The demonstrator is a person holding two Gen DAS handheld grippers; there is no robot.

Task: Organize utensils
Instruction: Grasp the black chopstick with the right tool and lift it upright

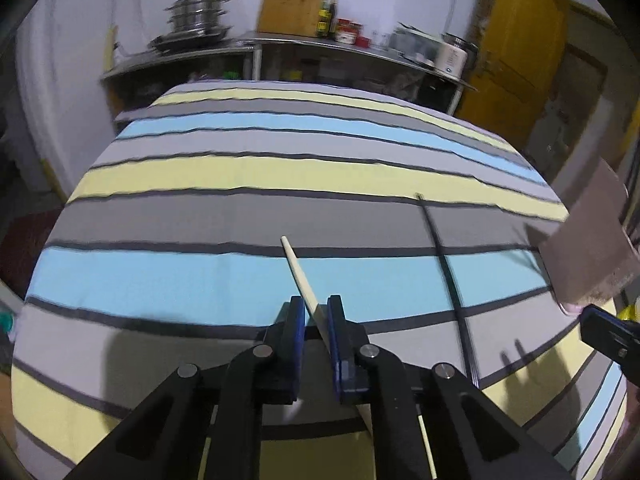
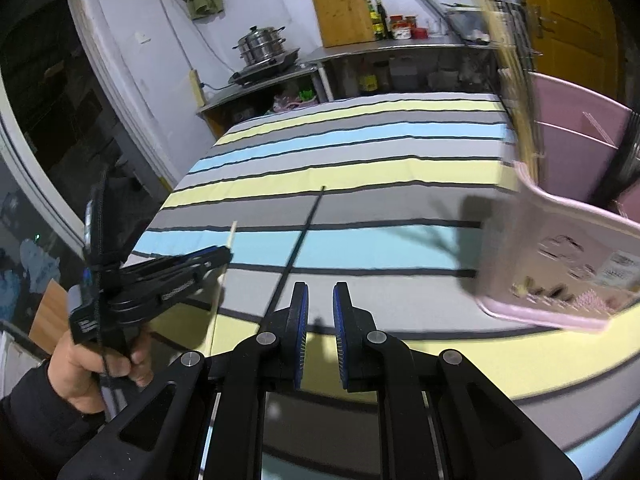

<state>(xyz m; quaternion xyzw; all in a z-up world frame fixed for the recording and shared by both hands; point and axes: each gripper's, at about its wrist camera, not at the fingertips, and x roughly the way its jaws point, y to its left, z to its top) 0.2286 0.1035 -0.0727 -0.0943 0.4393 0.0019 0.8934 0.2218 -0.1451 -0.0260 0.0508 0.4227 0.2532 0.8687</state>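
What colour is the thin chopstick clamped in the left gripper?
Pale wooden beige, the thin chopstick in the left gripper; clearest in the left wrist view.

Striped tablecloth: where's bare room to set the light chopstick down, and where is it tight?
Free: the whole far half of the striped tablecloth beyond the black chopstick, and the left side beside the light chopstick in the left gripper. Crowded: the right edge, where the pink utensil holder stands tilted.

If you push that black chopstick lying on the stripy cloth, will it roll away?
Probably a little. The black chopstick looks thin, straight and stiff, so a sideways nudge could roll it, though the soft striped cloth should slow it. It looks light and maybe slick, so the right gripper, open with nothing between its jaws, could lose it.
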